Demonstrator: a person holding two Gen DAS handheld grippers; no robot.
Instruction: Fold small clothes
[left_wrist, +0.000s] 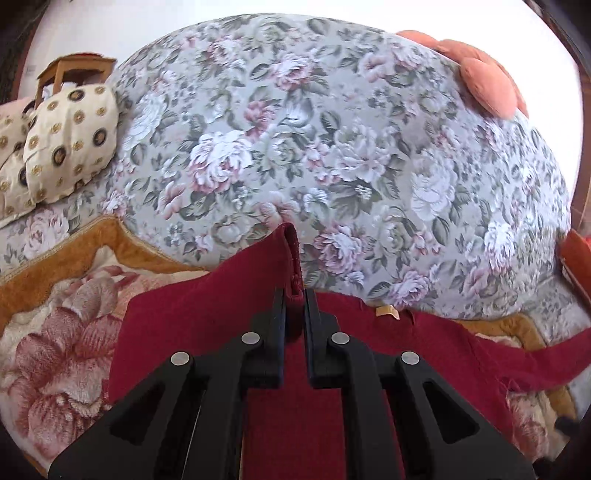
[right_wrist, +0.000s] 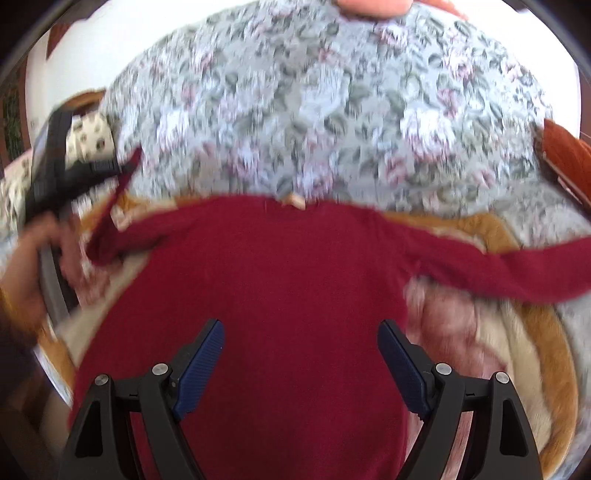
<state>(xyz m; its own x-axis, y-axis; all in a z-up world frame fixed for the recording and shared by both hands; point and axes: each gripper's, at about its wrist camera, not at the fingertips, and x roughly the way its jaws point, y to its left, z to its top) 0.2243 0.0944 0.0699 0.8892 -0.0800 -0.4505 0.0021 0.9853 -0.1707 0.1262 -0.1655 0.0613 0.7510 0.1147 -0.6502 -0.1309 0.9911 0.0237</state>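
A: Where was the dark red knitted long-sleeved sweater (right_wrist: 258, 280)?

B: Spread flat on the cream-and-rust floral plush blanket (left_wrist: 55, 350), which lay over the grey floral upholstered sofa (left_wrist: 332, 129). Neck toward the sofa back, hem toward the cameras. Sleeves ran out to either side, so its long axis went left-right across the view.

A: Left claw (left_wrist: 294, 295)?

B: Clamped tight on the cuff of the left red sleeve (left_wrist: 291, 254). The cuff stuck up out of the jaws, lifted off the blanket. The right wrist view showed that claw at the far left edge with a hand (right_wrist: 33, 258) on it, blurred.

A: Right claw (right_wrist: 301, 350)?

B: Jaws wide apart, gripping nothing, hovering over the lower body of the sweater. Blue pads showed on both fingers.

A: What did the next move turn on?

B: Likely folding the held sleeve inward across the chest, so toward the middle. The other sleeve (right_wrist: 517, 266) lay stretched out to the right, nearer the right claw.
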